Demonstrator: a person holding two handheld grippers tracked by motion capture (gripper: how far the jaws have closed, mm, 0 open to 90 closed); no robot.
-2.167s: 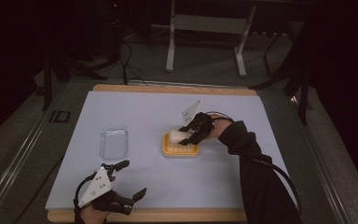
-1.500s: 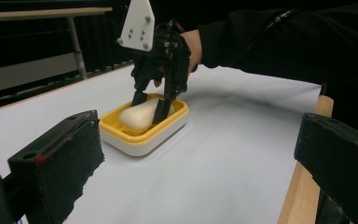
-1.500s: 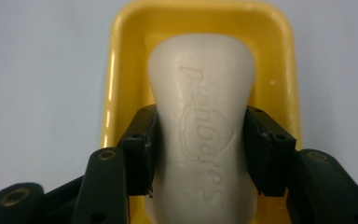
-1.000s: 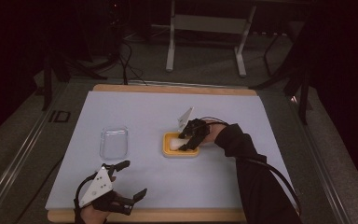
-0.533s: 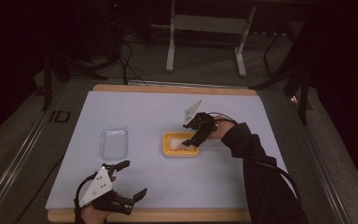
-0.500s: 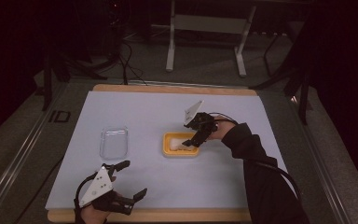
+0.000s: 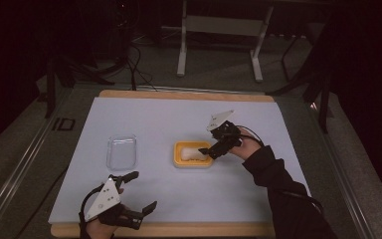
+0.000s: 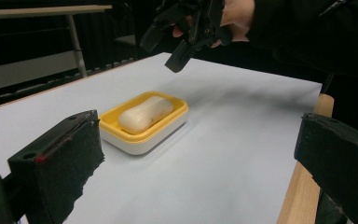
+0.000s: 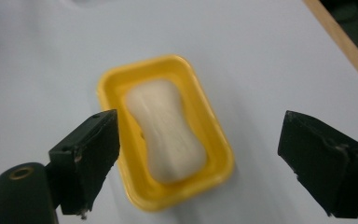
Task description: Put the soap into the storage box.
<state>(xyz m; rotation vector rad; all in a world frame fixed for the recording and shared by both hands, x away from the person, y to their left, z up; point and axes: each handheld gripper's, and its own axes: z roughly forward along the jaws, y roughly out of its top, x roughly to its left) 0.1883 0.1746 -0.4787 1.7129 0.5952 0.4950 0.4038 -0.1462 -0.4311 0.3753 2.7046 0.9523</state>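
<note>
The right gripper hangs above the right end of the yellow soap dish, jaws wide apart after just opening, nothing between them. The soap bar lies released in the dish, near the middle of the white table mat. From this gripper, the bar sits directly below and ahead, its long axis running nearly along the gripper's line of sight. The left gripper, also open and empty, rests well apart near the front table edge. The clear lid lies nearer the left gripper, so that hand is likely better placed to fetch it.
</note>
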